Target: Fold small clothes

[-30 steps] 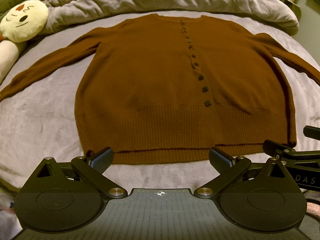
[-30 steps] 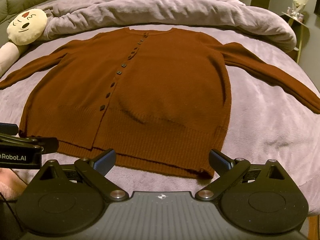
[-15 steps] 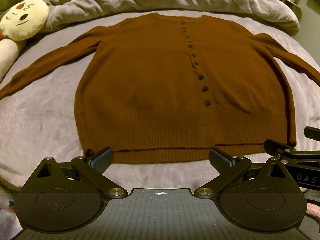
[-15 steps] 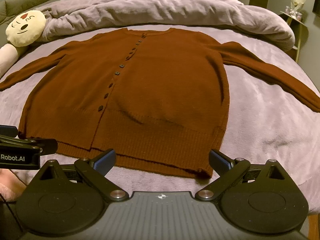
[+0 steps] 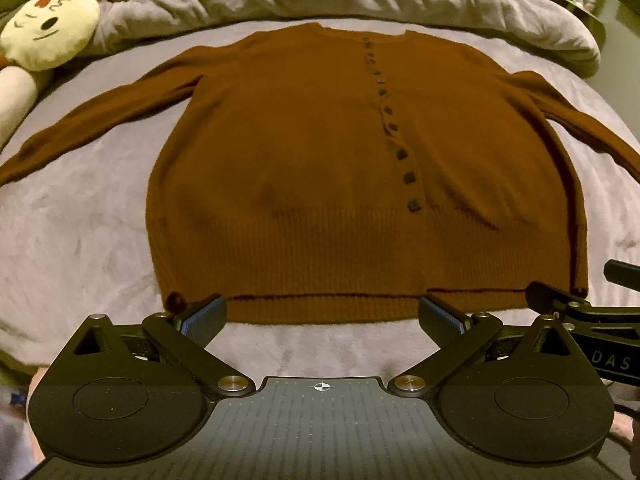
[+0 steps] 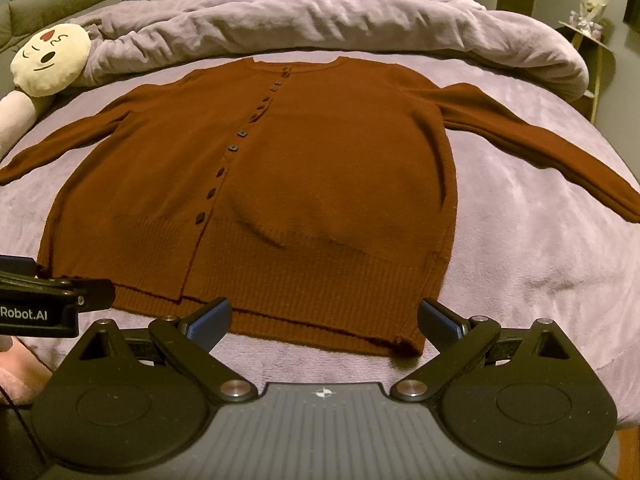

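A brown buttoned cardigan [image 5: 304, 168] [image 6: 320, 184] lies flat on the bed, front up, both sleeves spread out to the sides, hem toward me. My left gripper [image 5: 322, 318] is open just short of the hem, near its left part, with nothing between the fingers. My right gripper [image 6: 324, 320] is open too, just short of the hem's right part, its right finger near the bottom right corner. Each gripper shows at the edge of the other's view.
The grey-lilac bed cover [image 5: 80, 240] [image 6: 540, 260] surrounds the cardigan. A bunched duvet [image 6: 320, 16] runs along the far side. A round cream plush face [image 5: 48, 28] [image 6: 50, 58] sits at the far left. A small side stand [image 6: 588, 28] is at the far right.
Both grippers have eased slightly forward toward the hem; the cardigan has not moved and both stay open.
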Demonstrator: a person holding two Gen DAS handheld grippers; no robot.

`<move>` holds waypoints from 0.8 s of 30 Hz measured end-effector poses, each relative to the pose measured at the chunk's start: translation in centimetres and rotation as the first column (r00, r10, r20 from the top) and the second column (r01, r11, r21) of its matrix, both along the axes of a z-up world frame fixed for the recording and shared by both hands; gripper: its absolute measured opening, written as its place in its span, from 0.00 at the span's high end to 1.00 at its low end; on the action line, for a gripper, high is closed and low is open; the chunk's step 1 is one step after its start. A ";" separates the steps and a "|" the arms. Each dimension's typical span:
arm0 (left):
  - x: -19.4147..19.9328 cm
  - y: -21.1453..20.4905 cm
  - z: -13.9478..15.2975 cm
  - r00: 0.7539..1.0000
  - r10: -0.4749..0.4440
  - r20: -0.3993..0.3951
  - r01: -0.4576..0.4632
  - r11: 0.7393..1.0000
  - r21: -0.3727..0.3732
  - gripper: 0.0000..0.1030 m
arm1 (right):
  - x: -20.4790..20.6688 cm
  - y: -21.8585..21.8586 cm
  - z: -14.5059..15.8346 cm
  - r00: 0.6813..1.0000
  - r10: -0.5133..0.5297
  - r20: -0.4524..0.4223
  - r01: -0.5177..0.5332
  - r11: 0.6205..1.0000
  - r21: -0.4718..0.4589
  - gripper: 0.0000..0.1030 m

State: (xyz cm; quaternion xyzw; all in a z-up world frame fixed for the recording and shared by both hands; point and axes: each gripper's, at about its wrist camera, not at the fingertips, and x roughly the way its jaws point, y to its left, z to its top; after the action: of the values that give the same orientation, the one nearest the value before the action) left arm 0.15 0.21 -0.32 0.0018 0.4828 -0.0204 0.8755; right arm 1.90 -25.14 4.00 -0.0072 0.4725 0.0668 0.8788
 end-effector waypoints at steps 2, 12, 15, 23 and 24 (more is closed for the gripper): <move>0.0 0.0 0.0 1.000 -0.001 -0.001 0.001 1.000 0.001 0.00 | 0.0 0.0 0.0 1.000 0.000 0.001 0.000 1.000 0.000 0.04; 0.1 -0.2 0.0 1.000 -0.005 -0.003 0.005 1.000 0.002 0.00 | -0.1 -0.1 -0.1 1.000 -0.003 -0.002 0.003 1.000 0.020 0.04; 0.1 -0.2 0.0 1.000 -0.006 -0.001 0.006 1.000 0.002 0.00 | -0.2 0.0 -0.2 1.000 -0.001 -0.002 0.001 1.000 0.025 0.04; 0.1 -0.2 -0.1 1.000 -0.005 -0.002 0.005 1.000 0.002 0.00 | -0.1 0.0 -0.4 1.000 -0.001 -0.011 0.001 0.999 0.043 0.04; 0.1 -0.2 -0.1 1.000 -0.005 -0.002 0.005 1.000 0.002 0.00 | -0.2 0.0 -0.4 1.000 0.000 -0.012 0.000 0.999 0.043 0.04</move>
State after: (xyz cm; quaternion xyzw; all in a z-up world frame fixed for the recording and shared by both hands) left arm 0.29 -0.01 -0.41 0.0036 0.4836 -0.0220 0.8750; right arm 1.75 -25.18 3.61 0.0122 0.4762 0.0770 0.8759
